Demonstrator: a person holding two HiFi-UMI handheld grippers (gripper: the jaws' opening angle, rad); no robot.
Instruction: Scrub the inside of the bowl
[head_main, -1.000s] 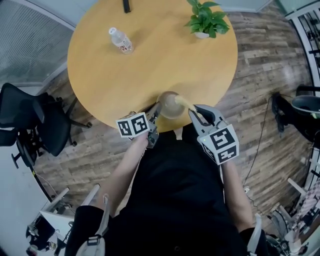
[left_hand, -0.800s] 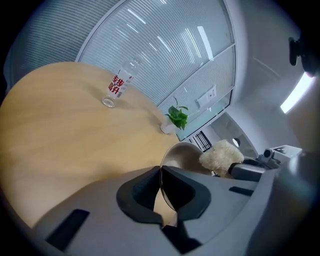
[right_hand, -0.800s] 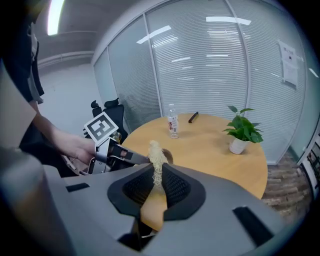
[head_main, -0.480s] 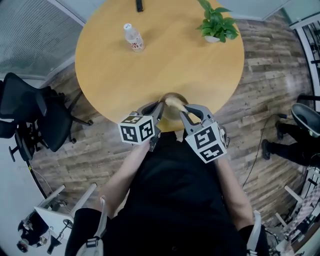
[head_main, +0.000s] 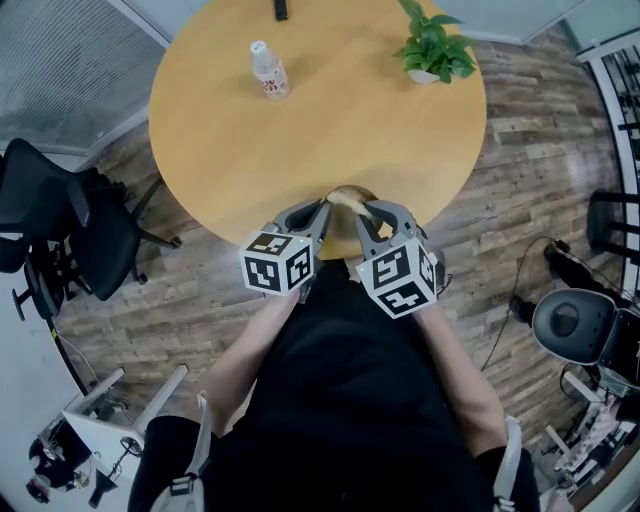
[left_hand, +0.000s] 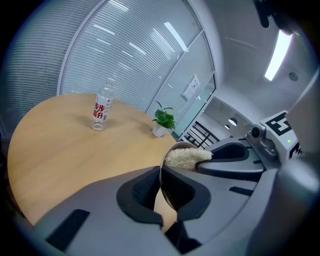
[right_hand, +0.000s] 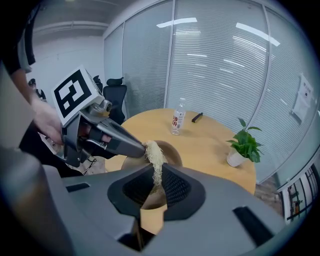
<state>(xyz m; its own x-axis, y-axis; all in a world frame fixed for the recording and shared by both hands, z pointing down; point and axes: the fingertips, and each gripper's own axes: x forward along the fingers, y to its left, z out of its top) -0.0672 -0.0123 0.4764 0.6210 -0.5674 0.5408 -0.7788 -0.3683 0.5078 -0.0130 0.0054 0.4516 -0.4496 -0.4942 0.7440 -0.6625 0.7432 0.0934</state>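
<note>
At the near edge of the round wooden table (head_main: 300, 130), a tan bowl (head_main: 343, 196) is held tilted. My left gripper (head_main: 318, 208) is shut on its thin rim, which runs edge-on between the pads (left_hand: 161, 187). My right gripper (head_main: 362, 212) is shut on a pale fibrous loofah scrubber (right_hand: 155, 160). The scrubber (left_hand: 186, 157) lies against the bowl's rim at its opening. In the right gripper view the bowl (right_hand: 172, 150) sits just beyond the jaws, with the left gripper (right_hand: 107, 136) reaching in from the left.
A water bottle (head_main: 268, 70), a small potted plant (head_main: 434, 48) and a dark object (head_main: 281, 9) stand at the table's far side. A black office chair (head_main: 50, 230) is on the left and another chair (head_main: 580, 330) on the right. Wooden floor surrounds the table.
The right gripper has moved left, bringing the scrubber to the bowl. The left gripper has lifted and rolled, tilting the bowl. The two grippers now sit close together.
</note>
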